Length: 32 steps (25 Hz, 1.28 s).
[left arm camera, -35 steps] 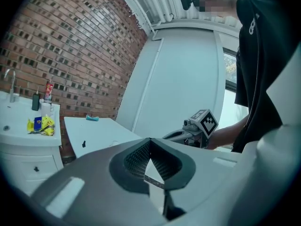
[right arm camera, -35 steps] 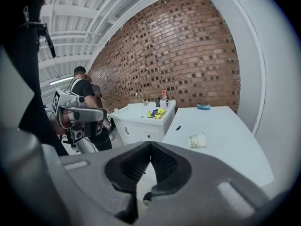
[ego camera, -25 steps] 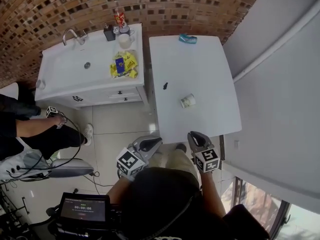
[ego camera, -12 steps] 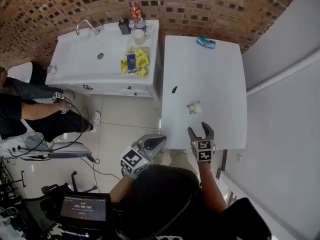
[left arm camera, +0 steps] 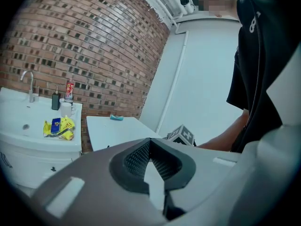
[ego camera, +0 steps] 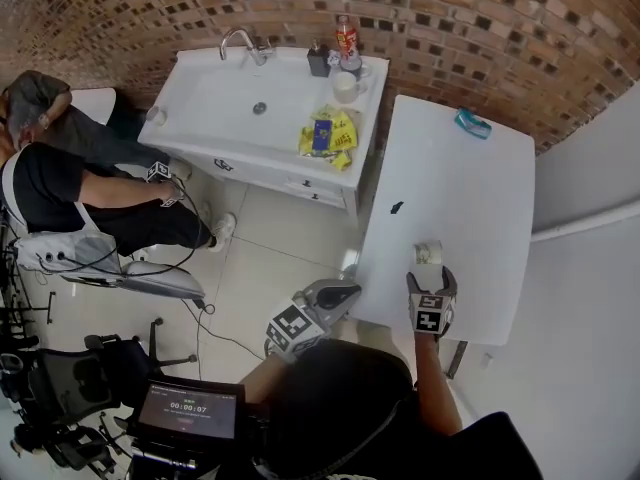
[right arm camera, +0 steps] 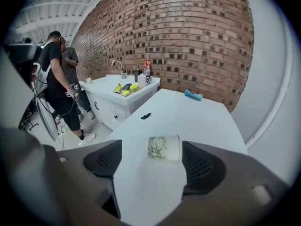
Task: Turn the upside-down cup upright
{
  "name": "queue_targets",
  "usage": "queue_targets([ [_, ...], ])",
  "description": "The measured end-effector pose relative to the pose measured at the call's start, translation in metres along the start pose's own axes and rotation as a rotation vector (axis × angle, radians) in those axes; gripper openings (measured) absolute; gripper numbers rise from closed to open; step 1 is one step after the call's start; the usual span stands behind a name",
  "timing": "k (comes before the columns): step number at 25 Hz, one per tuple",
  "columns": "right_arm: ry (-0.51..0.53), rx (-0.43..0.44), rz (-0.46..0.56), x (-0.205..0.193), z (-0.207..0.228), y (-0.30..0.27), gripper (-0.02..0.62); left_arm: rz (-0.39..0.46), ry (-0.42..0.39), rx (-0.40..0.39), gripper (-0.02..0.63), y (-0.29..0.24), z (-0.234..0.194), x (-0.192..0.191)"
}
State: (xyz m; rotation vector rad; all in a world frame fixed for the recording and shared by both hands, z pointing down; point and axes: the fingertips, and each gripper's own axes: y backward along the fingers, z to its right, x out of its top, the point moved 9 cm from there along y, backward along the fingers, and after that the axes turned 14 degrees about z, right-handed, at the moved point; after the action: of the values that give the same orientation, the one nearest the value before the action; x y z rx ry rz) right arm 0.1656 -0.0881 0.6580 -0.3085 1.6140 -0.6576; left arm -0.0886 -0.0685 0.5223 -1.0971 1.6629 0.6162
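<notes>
In the head view the cup (ego camera: 428, 253) lies on the white bench (ego camera: 470, 183), near the edge closest to the person and well apart from the small black thing (ego camera: 396, 208) and the teal thing (ego camera: 472, 123) farther up the bench. The right tongs (ego camera: 431, 274) are held over that near edge, pointing at the cup, with the tips spread to either side and the cup just ahead of them, in line with the gap. The left tongs (ego camera: 343, 289) hang off the bench's left side, over the tiled floor (ego camera: 270, 268), tips drawn together and well apart from the cup. In the left gripper view the left tongs (left arm camera: 149, 142) are closed: the dark pads (left arm camera: 136, 159) meet at their tips with nothing between them. Past them show the bench (left arm camera: 113, 128) and the marker cube (left arm camera: 182, 134) of the other tongs; the cup cannot be seen here. In the right gripper view the right tongs (right arm camera: 152, 144) stand wide and are opening. The cup (right arm camera: 164, 148) rests on the bench (right arm camera: 188, 117) just before the gap, apparently on its side with its length across the opening. It sits closer to the pad (right arm camera: 204, 168) on this view's right than to the other, and neither pad presses on it. Behind it a sink counter (right arm camera: 110, 102) stands against the brick wall (right arm camera: 188, 41).
</notes>
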Motion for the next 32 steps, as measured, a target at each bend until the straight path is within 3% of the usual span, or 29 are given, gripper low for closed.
queue_targets([
  [16, 0.080, -0.093, -0.131, -0.015, -0.001, -0.046, 0.446, -0.004, 0.012, 0.029, 0.014, 0.008, -0.025, 0.009],
  [22, 0.119, -0.167, -0.165, -0.027, 0.004, -0.061, 0.445, -0.017, 0.010, 0.035, 0.014, 0.008, -0.028, 0.010],
  [26, 0.142, -0.184, -0.190, -0.032, 0.000, -0.068, 0.437, -0.022, 0.007, 0.046, 0.014, 0.011, -0.031, 0.011],
  [27, 0.145, -0.185, -0.189, -0.032, -0.001, -0.069, 0.392, -0.023, 0.007, 0.050, 0.014, 0.012, -0.032, 0.012],
  [32, 0.123, -0.167, -0.173, -0.030, 0.004, -0.069, 0.388, -0.026, 0.008, 0.062, 0.014, 0.010, -0.033, 0.012],
])
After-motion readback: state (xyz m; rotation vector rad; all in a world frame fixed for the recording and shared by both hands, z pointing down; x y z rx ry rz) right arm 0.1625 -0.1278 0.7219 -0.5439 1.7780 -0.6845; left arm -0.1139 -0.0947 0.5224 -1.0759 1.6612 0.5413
